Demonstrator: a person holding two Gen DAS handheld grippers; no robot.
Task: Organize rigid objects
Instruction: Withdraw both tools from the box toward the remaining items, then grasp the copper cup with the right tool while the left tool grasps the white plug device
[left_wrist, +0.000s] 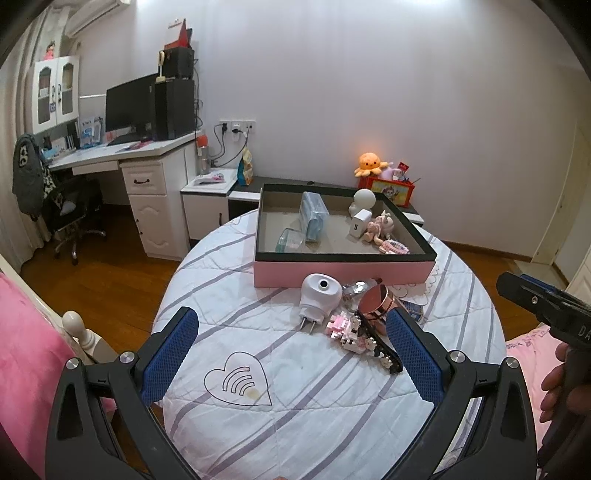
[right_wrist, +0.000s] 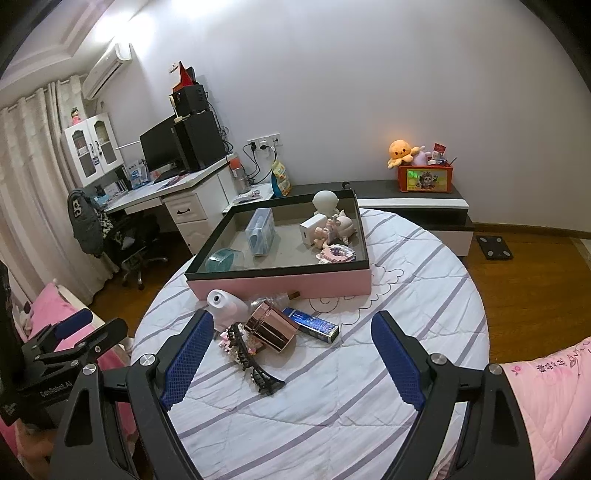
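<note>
A pink tray (left_wrist: 343, 271) with a black rim stands at the far side of the round table and holds a blue packet (left_wrist: 314, 216), a white charger (left_wrist: 360, 223) and small figures. In front of it lie a white plug-in device (left_wrist: 319, 295), a rose-gold cup (left_wrist: 376, 302) on its side, a pink brick toy (left_wrist: 343, 328), a black hair clip (left_wrist: 382, 352) and a blue box (right_wrist: 312, 325). My left gripper (left_wrist: 293, 313) is open and empty, just short of the pile. My right gripper (right_wrist: 291, 317) is open too, nothing between its pads, with the cup (right_wrist: 273, 328) and clip (right_wrist: 255, 363) ahead on its left.
A white striped cloth (right_wrist: 332, 406) covers the table. Pink bedding (left_wrist: 26, 369) lies at the left and a pink quilt (right_wrist: 546, 398) at the right. Behind the table are a low cabinet (right_wrist: 413, 203) with a red box, and a desk (left_wrist: 122, 151) with a monitor. The floor is wood.
</note>
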